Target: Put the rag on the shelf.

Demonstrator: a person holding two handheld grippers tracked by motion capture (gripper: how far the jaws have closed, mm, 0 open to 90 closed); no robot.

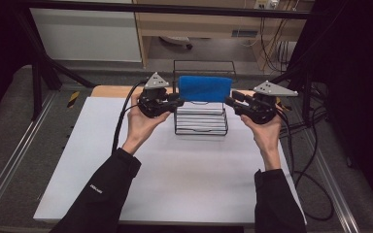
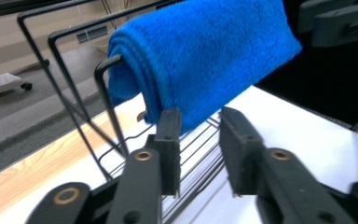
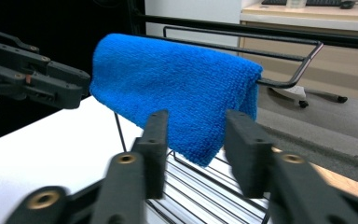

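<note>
Blue towel draped over wire rack, left gripper and right gripper apparently released beside it

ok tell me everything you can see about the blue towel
The towel is bright blue, fluffy like microfibre, and folded into several layers that show at its end in the left gripper view. It hangs draped over a top bar of the black wire rack at the table's far side. The rack alone touches it. Both grippers, left and right, sit at its ends with jaws apart, not gripping.
</note>
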